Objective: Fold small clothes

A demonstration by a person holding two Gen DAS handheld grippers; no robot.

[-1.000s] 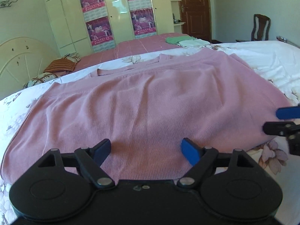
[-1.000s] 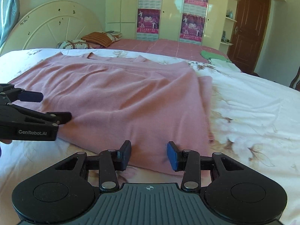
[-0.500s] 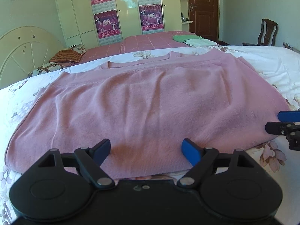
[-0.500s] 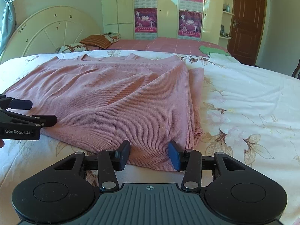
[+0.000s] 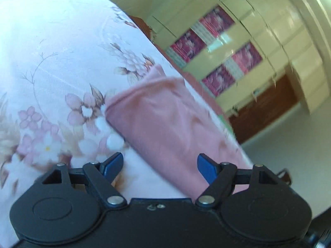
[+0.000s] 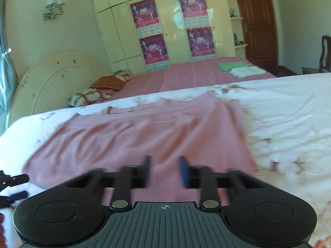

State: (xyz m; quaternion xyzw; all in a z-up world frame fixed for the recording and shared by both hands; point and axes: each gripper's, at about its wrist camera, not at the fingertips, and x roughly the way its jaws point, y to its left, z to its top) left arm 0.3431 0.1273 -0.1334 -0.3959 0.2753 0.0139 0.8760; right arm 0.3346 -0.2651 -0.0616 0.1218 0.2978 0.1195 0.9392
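A pink knit sweater (image 6: pixel 144 134) lies spread on the white floral bedsheet (image 6: pixel 289 113). My right gripper (image 6: pixel 164 171) is at its near hem. The jaws are closing, with the hem bunched between the blurred blue pads and lifted towards the camera. In the strongly rolled left wrist view, the sweater's left corner (image 5: pixel 165 119) runs between the fingers of my left gripper (image 5: pixel 160 162). Its jaws are wide apart and closing a little, and the pads do not press on the cloth. The left gripper (image 6: pixel 22 186) also shows at the left edge of the right wrist view.
A second bed with a pink cover (image 6: pixel 186 74) stands behind, holding folded green (image 6: pixel 231 65) and white (image 6: pixel 246 71) clothes and pillows (image 6: pixel 107 82). A cream headboard (image 6: pixel 51 78), a wardrobe with posters (image 6: pixel 171 20), a brown door (image 6: pixel 256 20) and a chair (image 6: pixel 324 51) lie beyond.
My left gripper swung to the sweater's left corner and rolled sharply. My right gripper narrowed on the near hem and rose, and the cloth came up with it.
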